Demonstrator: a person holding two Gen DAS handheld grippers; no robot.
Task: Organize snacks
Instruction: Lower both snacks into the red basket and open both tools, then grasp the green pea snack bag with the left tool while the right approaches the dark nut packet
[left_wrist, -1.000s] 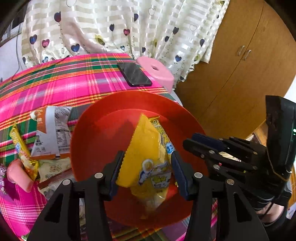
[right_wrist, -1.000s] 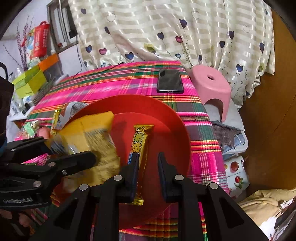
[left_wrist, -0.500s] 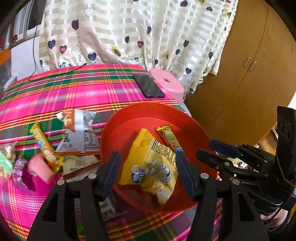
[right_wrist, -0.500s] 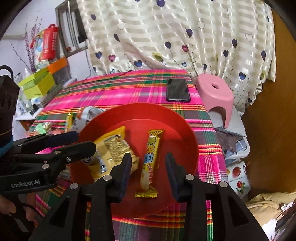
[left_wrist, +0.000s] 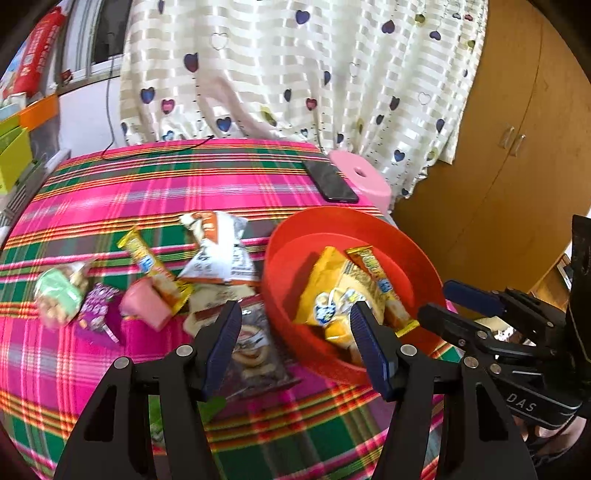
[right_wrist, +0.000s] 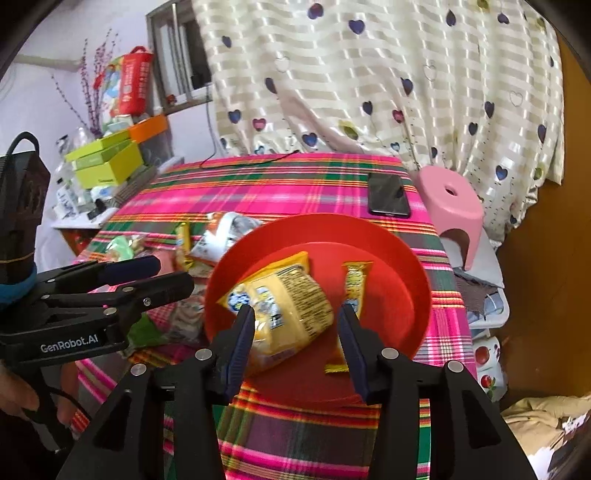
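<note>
The left gripper hangs with its jaws spread wide and empty, above the seam between the loose pile and the round red plastic bowl. Just ahead of its blue-padded fingers lies a crinkly clear-film pastry packet, long axis running away from them, so this gripper is the nearer one for it. Beyond it lie a white foil chip bag and a slim yellow wrapped bar, flat on the plaid tablecloth. The right gripper, likewise spread and empty, hovers over the bowl, where a puffy yellow snack bag and another yellow bar rest.
</note>
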